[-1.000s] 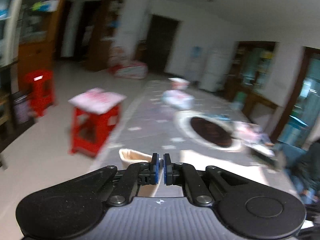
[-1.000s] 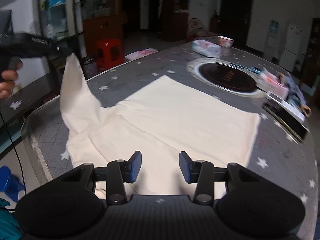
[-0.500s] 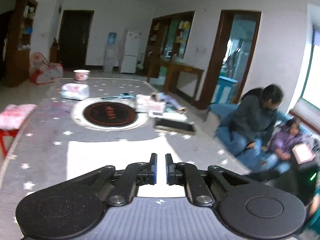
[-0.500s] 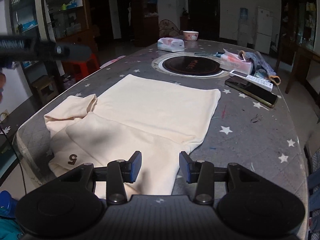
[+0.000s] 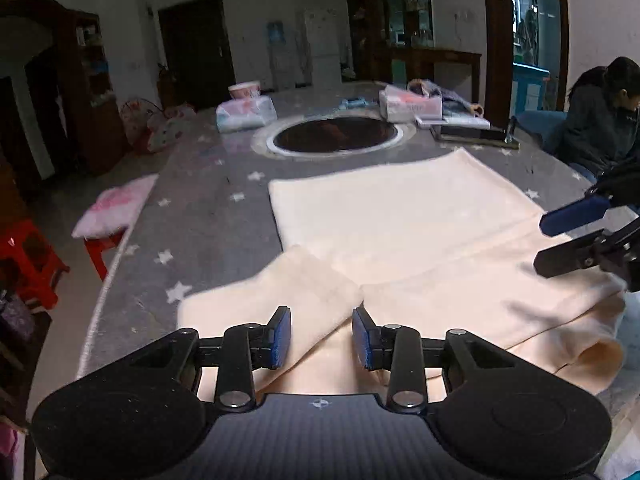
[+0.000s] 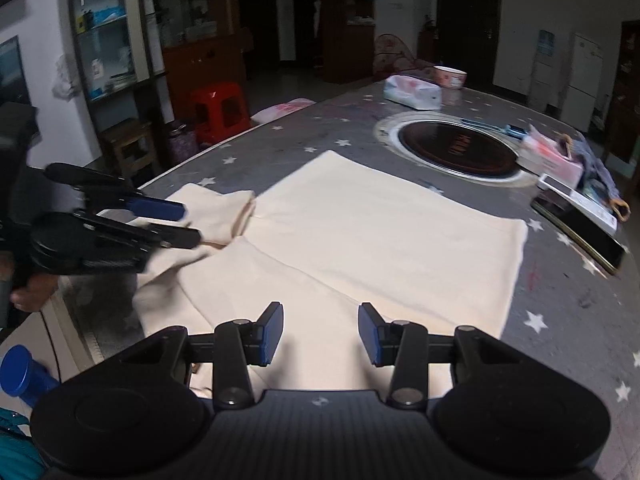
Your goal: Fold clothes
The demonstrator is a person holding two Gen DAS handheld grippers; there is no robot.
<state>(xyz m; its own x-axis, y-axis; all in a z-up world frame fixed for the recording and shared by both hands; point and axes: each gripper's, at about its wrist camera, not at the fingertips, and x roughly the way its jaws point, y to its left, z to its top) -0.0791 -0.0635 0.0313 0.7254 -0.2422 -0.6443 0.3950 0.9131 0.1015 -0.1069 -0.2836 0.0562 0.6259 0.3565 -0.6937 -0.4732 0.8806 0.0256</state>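
Both tongs, left (image 5: 320, 334) just opening and right (image 6: 319, 332), empty over cream garment (image 5: 400, 216); star-patterned grey table (image 5: 208, 216).

Both hand-held tools look alike. The left gripper (image 5: 319, 336) has a matte black body with two rounded lobes, a ribbed grey centre panel carrying a small white cross-shaped mark, and black linkage arms fastened with silver round-headed screws. Its fingers (image 5: 280, 336) end in flat blue pads. The right gripper (image 6: 319, 333) repeats the same black lobes, ribbed panel, white mark, silver screws and blue-faced fingers (image 6: 270, 332). A thin dark cable hangs by the left hand (image 6: 30, 292)
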